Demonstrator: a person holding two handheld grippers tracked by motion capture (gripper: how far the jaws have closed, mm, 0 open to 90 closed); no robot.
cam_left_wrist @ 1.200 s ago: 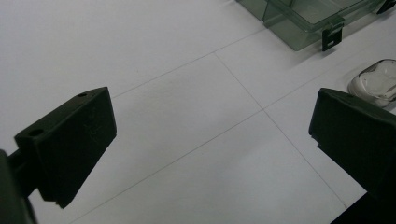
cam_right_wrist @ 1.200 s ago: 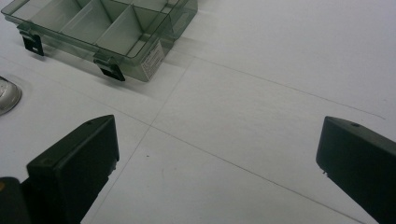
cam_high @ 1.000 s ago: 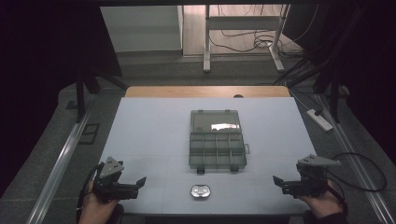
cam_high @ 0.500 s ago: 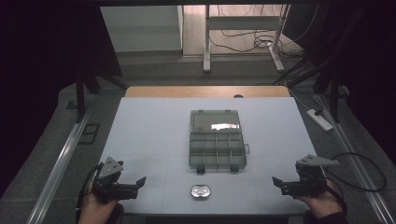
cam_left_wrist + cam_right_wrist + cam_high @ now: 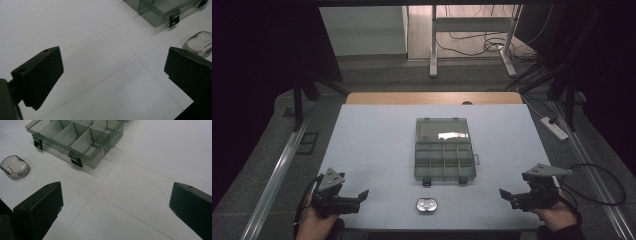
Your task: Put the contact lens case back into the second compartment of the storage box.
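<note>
One organizer box [image 5: 444,150], one clear case [image 5: 427,205] on desk [image 5: 372,145]. My two grippers, left [image 5: 362,196] and right [image 5: 505,195], both released, empty.

Two black jaws are seen spread wide over the white table [image 5: 140,195], nothing between them. A clear compartment box [image 5: 77,138], lid open, is set beyond; a small silvery piece [image 5: 15,166] lies at left, apart from the box.

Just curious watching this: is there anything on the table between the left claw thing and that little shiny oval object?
Nothing: in the high view only bare white table lies between the left gripper and the small oval object.
</note>
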